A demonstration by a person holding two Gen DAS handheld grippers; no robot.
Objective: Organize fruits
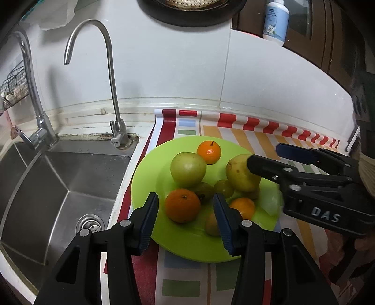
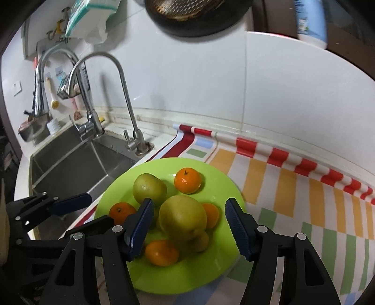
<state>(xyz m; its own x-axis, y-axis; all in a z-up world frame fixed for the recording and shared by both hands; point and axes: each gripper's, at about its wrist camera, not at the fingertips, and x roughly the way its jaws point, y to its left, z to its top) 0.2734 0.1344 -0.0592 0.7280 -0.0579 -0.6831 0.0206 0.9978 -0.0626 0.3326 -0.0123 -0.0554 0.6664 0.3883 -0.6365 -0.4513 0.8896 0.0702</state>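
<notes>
A lime green plate (image 1: 145, 178) (image 2: 211, 265) holds a green apple (image 1: 188, 168) (image 2: 149, 187), a yellow-green pear (image 1: 241, 174) (image 2: 182, 218), several oranges and small green fruits. My left gripper (image 1: 186, 220) is open above the plate's near side, its jaws on either side of an orange (image 1: 182, 205) without touching it. My right gripper (image 2: 189, 226) is open, its jaws either side of the pear. In the left wrist view the right gripper (image 1: 263, 156) comes in from the right, beside the pear. The left gripper (image 2: 86, 211) shows at the left of the right wrist view.
A steel sink (image 1: 61, 187) (image 2: 70, 164) with two taps (image 1: 112, 93) lies left of the plate. A striped mat (image 1: 257, 133) (image 2: 293, 187) covers the counter under the plate. A white tiled wall stands behind, with a bottle (image 1: 275, 21) on a ledge.
</notes>
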